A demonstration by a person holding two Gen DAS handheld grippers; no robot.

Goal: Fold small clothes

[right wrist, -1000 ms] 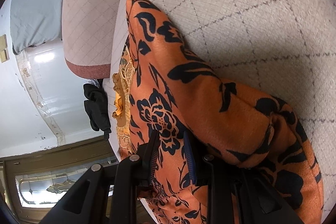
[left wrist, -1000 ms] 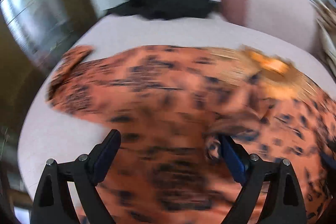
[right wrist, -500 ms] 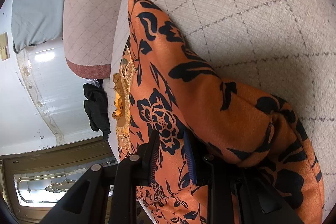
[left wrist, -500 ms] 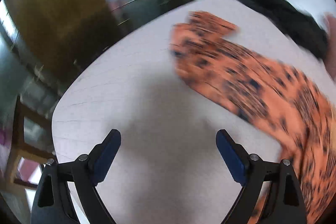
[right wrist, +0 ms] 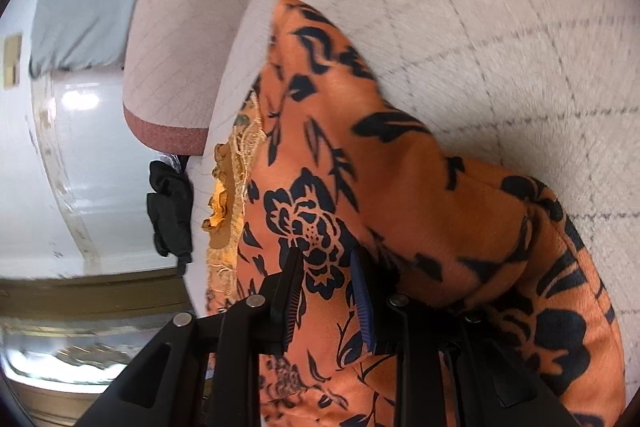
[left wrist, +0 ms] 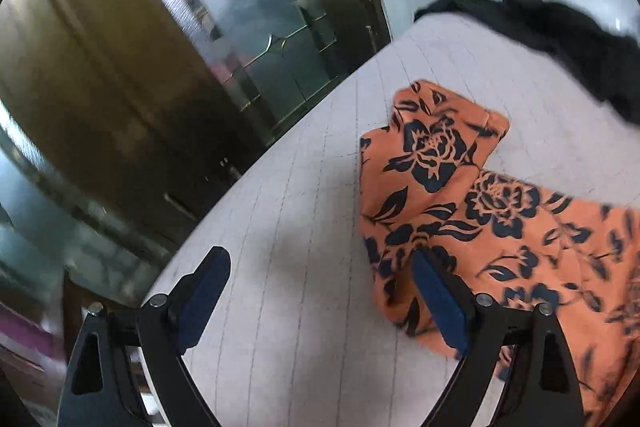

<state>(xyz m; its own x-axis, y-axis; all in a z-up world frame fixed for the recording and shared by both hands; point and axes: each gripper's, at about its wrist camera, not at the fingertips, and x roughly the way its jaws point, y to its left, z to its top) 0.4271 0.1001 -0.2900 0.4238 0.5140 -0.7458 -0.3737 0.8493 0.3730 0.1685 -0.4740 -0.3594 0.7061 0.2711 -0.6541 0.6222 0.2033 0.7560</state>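
Left gripper (left wrist: 320, 291): jaws wide apart, nothing between pads, pitched down. Right gripper (right wrist: 326, 291): jaws narrow, apparently pinching a fabric fold (pad contact partly hidden), also angled down.

Quilted cushion (left wrist: 304, 267) w/ orange garment (left wrist: 500, 227), black cloth (left wrist: 560, 35)

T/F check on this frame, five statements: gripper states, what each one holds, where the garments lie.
1. The left gripper stands wide open with nothing between its pads. True.
2. The right gripper is empty. False: it is closed on a fold of the orange floral garment.
3. A black garment lies at the far edge of the quilted surface. True.
4. The orange garment is plain, with no print. False: it carries a dark floral print.
5. The left gripper is clamped on the black garment. False: it is over bare quilted surface beside the orange garment.
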